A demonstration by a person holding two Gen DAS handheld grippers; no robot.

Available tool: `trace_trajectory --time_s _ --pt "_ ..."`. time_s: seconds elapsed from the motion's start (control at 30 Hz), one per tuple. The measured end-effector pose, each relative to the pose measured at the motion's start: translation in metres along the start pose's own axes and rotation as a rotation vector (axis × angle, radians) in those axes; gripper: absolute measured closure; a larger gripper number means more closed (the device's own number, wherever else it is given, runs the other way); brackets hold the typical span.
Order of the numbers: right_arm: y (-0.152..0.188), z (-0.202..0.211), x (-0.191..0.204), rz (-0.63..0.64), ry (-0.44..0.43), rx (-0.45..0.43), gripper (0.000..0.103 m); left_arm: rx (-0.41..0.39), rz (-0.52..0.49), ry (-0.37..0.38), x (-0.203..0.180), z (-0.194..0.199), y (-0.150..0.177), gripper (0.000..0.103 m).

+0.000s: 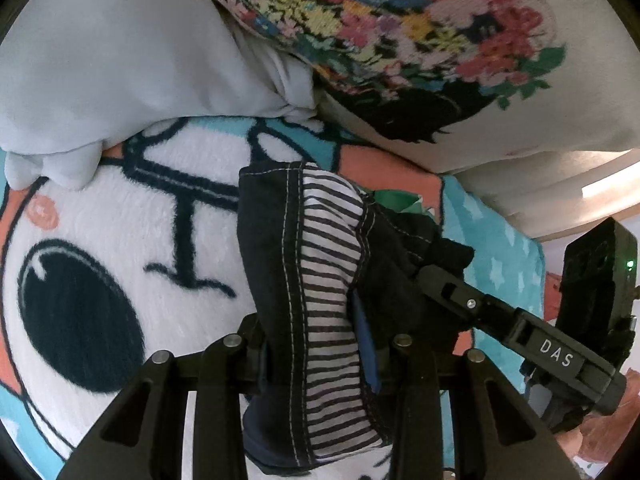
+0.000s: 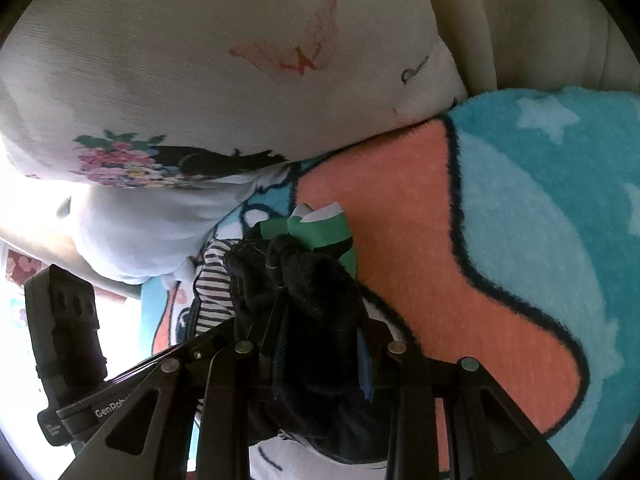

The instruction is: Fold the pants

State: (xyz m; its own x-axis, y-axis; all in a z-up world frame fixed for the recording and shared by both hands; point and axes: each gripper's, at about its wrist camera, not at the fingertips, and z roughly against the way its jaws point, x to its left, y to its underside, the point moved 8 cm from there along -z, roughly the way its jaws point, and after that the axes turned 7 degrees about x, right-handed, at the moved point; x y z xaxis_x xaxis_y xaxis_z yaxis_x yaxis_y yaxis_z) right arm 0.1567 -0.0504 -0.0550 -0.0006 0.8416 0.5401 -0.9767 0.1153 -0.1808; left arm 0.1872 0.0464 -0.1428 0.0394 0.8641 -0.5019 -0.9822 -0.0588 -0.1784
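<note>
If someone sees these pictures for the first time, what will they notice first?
Probably the dark pants with a striped lining, bunched in the left claw and the right claw. Under them lies a fluffy cartoon blanket with a big black eye, and behind it a flowery pillow.

Dark pants (image 1: 276, 264) with white stitching and striped lining, bunched up over the cartoon blanket (image 1: 120, 240)
</note>
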Motion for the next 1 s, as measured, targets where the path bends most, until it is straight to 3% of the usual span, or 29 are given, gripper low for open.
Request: trace_trajectory --time_s 0.2,0.27,0.33,0.43,0.53,0.6,0.7,0.83,1.0 --pt "-0.005 -0.01 -0.007 -0.009 0.038 -0.002 0.071 0.006 -0.017 -0.027 0.005 -0.009 -0.002 0.062" --pt "-0.006 -0.013 -0.012 -0.023 0.05 0.001 0.063 0.016 -0.017 -0.023 0.005 -0.009 -0.001 0.062" --pt "-0.007 -0.012 -0.016 -0.039 0.056 0.004 0.061 0.03 -0.007 0.0 0.006 -0.003 -0.002 0.062" --pt "-0.01 0.007 -0.014 -0.035 0.057 -0.029 0.058 0.001 0.032 0.02 0.015 0.022 0.0 0.062" --pt "-0.013 0.038 0.0 0.009 0.082 -0.107 0.058 -0.031 0.062 -0.01 0.025 0.044 0.009 0.062" --pt "-0.012 0.048 0.011 0.032 0.051 -0.122 0.06 -0.026 0.075 -0.01 0.028 0.046 0.015 0.062" --pt "-0.008 0.038 0.024 0.044 0.006 -0.085 0.065 0.032 0.05 -0.025 0.024 0.026 0.031 0.062" --pt "-0.004 0.006 0.006 -0.038 0.038 -0.015 0.065 0.086 0.042 -0.036 0.024 -0.002 0.044 0.062" --pt "-0.007 -0.016 -0.007 -0.069 0.102 0.02 0.063 0.088 0.048 -0.003 0.028 -0.01 0.039 0.048"
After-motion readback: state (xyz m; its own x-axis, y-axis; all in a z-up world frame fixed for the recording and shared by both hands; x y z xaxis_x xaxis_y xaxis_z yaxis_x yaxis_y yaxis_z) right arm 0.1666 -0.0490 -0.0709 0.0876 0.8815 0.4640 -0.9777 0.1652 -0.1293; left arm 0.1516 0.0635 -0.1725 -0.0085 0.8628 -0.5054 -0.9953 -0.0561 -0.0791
